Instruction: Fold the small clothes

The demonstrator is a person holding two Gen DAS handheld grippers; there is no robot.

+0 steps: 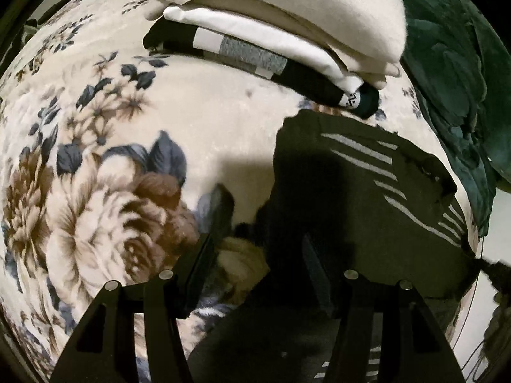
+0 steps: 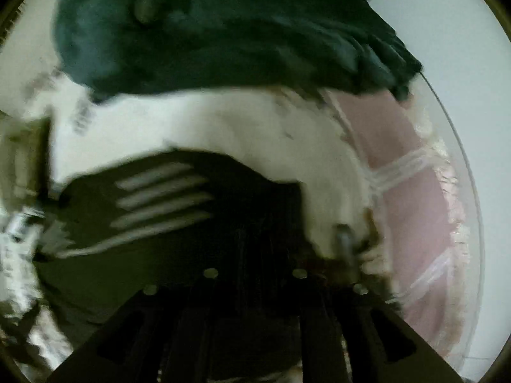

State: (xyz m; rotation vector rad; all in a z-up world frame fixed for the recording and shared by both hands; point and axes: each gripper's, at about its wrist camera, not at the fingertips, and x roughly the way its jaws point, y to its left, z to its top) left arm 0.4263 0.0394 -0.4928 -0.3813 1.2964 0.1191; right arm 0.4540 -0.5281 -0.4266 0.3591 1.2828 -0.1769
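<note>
In the left wrist view, a cream floral blanket (image 1: 105,146) with brown and slate-blue blooms fills the field from nine o'clock through the centre. At twelve o'clock sits a stack of folded clothes (image 1: 281,32): a black piece with a white and grey panel at the bottom, a white one over it, and thick cream fleece on top. The left gripper (image 1: 265,242) reaches up from six o'clock with its fingers spread well apart; the left finger (image 1: 210,223) hangs over the flower print, the right one lies against the dark cloth, and nothing is pinched between them. From centre toward four o'clock lies the dark garment with pale grey stripes (image 1: 367,191), spread flat on the blanket just below the stack. A crumpled dark green blanket (image 1: 453,79) is heaped at two o'clock.

The right wrist view is blurred. The striped garment (image 2: 166,198) lies from eight o'clock to centre, the green blanket (image 2: 223,32) at twelve, and a pink quilted cover (image 2: 412,172) at three. The right gripper (image 2: 255,242) rises from six o'clock over the garment's dark cloth; its fingertips merge with the fabric, so I cannot tell whether it is parted or clamped.
</note>
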